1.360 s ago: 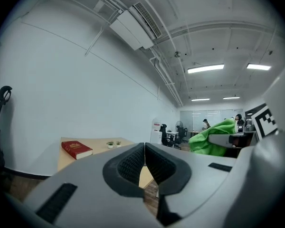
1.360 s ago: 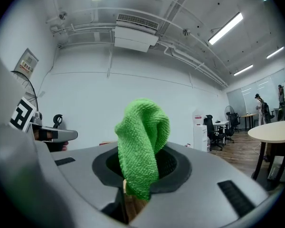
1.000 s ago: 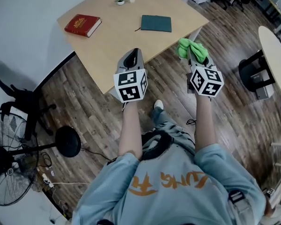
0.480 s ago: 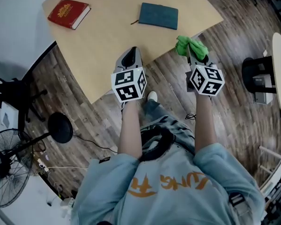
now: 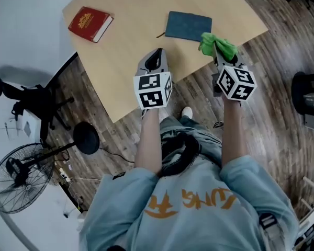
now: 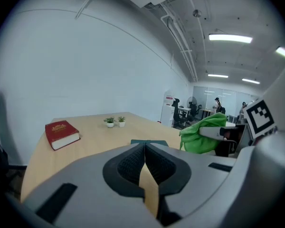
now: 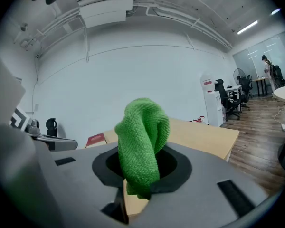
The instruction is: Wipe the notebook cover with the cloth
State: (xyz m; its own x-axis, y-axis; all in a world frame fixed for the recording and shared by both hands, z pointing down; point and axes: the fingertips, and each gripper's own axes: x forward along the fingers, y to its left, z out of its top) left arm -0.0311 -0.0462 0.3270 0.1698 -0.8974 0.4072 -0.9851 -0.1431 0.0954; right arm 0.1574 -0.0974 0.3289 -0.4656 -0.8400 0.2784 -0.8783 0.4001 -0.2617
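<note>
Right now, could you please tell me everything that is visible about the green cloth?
The bright green cloth looks like soft, knitted microfibre, bunched into a rumpled lump. The right gripper has its jaws shut on the lower part, so the rest stands up above them and folds over at the top. It is held in the air near the front edge of the light wooden table, close to the dark teal notebook. Only the jaws seem to touch it.

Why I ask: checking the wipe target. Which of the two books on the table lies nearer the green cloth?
The dark teal notebook, right next to the cloth in the right gripper; the red book sits much farther left.
</note>
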